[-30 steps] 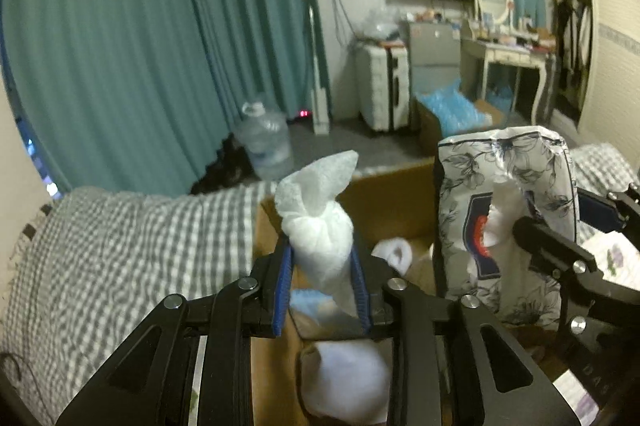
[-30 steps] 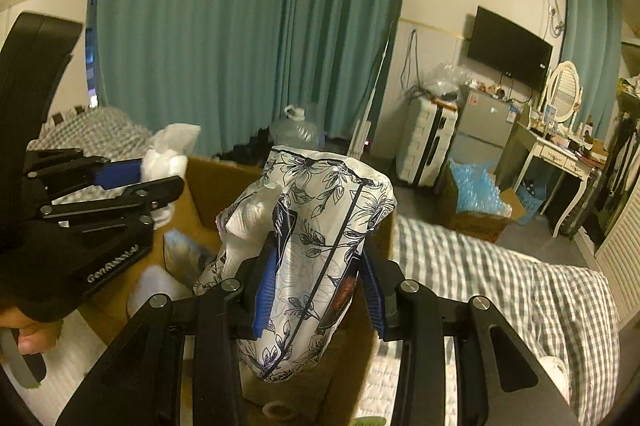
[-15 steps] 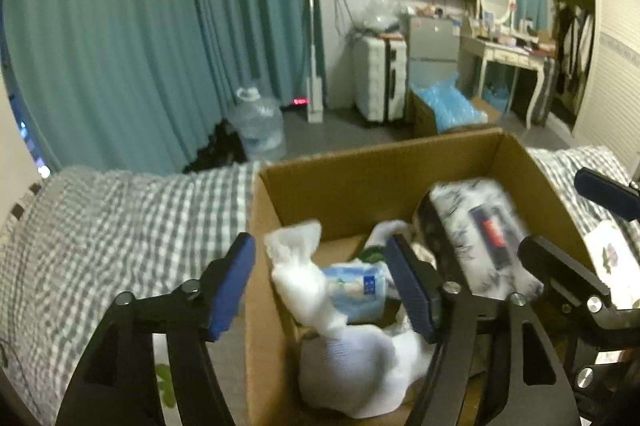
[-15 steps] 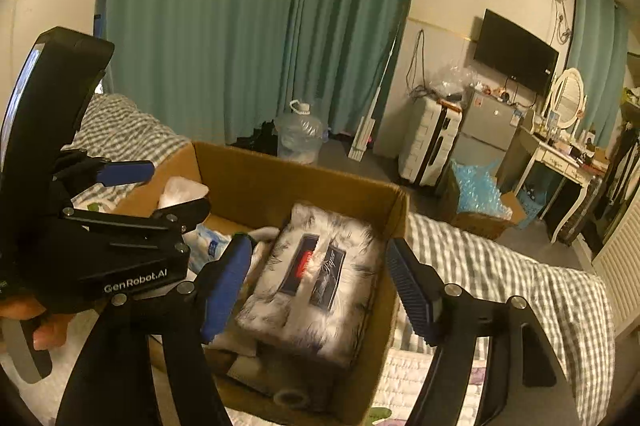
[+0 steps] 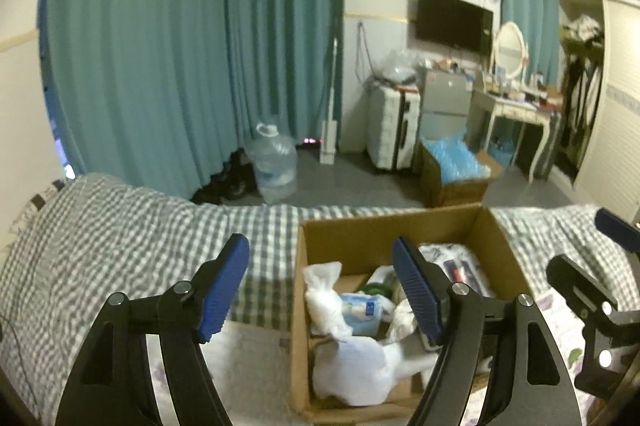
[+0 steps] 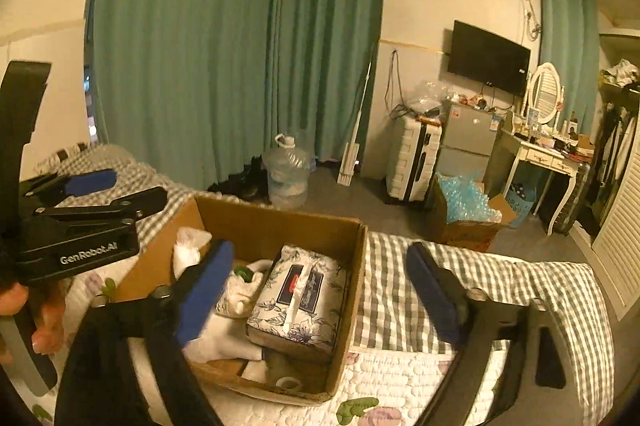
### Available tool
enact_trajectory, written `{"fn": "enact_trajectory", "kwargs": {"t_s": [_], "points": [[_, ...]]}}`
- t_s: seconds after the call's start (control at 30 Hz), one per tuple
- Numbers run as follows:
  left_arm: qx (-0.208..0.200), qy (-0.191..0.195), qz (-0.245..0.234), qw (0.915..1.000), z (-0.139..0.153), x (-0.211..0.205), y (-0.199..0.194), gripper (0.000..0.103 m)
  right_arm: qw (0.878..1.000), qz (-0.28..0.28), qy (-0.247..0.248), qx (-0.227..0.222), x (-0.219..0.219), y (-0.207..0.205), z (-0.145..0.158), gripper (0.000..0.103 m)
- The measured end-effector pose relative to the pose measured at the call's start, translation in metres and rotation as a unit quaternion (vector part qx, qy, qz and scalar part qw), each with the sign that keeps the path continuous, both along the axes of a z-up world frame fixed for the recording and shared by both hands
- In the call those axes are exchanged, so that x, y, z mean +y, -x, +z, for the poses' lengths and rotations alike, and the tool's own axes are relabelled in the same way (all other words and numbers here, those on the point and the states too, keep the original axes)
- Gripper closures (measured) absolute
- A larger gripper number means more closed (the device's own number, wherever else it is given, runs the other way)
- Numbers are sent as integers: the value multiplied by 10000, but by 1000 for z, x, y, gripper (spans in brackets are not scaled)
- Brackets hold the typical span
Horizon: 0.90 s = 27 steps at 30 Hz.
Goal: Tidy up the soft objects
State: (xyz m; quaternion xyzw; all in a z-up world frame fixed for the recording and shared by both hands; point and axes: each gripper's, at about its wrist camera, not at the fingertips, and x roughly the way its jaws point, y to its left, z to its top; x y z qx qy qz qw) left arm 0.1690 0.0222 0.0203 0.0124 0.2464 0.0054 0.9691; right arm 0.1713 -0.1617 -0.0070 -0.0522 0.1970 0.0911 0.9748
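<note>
Tissue pack (image 6: pixel 298 302) & white bundle (image 5: pixel 326 296) now dropped in box (image 6: pixel 276 226); tools opening.

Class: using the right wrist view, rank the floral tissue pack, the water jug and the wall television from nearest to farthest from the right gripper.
1. Floral tissue pack, in the cardboard box below the right gripper.
2. Water jug, on the floor by the curtain.
3. Television, on the far wall.

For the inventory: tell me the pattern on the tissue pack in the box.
The tissue pack is white with a dark floral print; clearest in the right wrist view.
</note>
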Motion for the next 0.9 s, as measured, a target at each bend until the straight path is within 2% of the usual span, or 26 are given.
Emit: {"fn": "enact_trajectory", "kwargs": {"t_s": [0.13,0.2,0.4,0.63,0.73,0.77,0.83,0.9], "points": [[-199,-73,108,9997,18,2,17,27,9999,-102,-13,-103,0,14,19,6],[-239,-43,152,9996,26,6,26,27,9997,-111,-55,-193,-1,24,30,1],[-498,-173,175,9985,48,10,61,27,9987,-91,-63,-494,-2,60,57,0],[-703,-118,262,9971,55,23,99,27,9979,-67,26,-648,-1,93,66,0],[-781,-126,307,9964,52,26,111,26,9978,-18,-142,-654,-5,106,64,0],[-809,-161,323,9961,51,27,116,24,9977,26,-213,-649,-6,111,63,0],[-845,-148,355,9957,48,30,122,9,9975,127,-283,-629,-8,117,60,0],[-899,-76,342,9953,45,33,131,7,9970,289,-394,-603,-10,123,57,0]]}}
